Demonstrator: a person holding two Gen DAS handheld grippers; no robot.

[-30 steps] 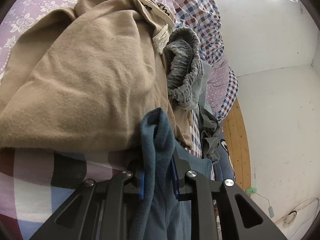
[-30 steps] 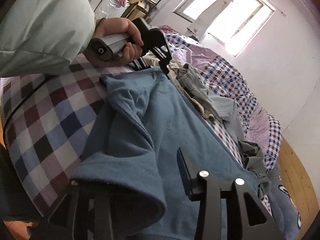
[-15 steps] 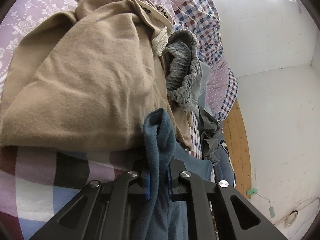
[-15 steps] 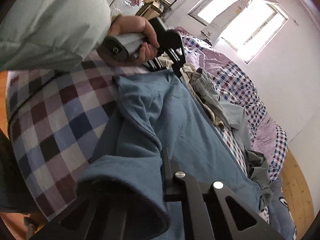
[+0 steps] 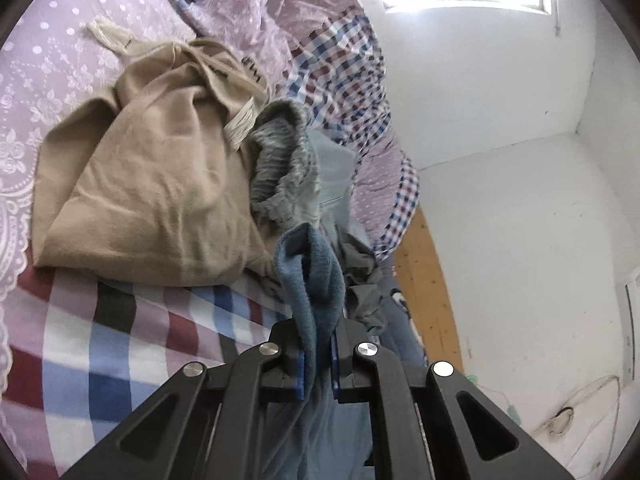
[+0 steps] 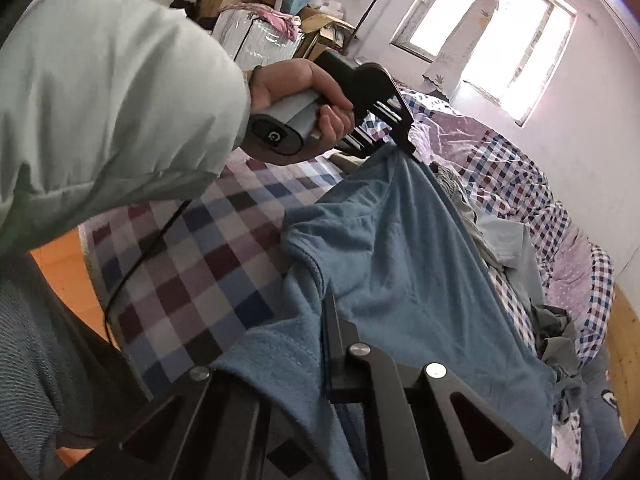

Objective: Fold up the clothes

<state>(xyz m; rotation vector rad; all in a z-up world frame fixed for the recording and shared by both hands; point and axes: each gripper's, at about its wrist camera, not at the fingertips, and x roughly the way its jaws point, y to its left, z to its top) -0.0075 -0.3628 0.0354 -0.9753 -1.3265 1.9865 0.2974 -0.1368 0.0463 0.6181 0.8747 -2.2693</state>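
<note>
Checked bedspread [image 6: 192, 264], white walls [image 5: 500, 220].

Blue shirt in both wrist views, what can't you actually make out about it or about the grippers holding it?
- Right wrist view: the right gripper has its left finger buried under the blue shirt, so its closure cannot be told.
- Right wrist view: the shirt's lower hem is cut off by the bottom edge.
- Left wrist view: the left gripper pinches a bunched fold; which part of the shirt is unclear.
- Left wrist view: lettering on the tan garment is too small to read.
</note>
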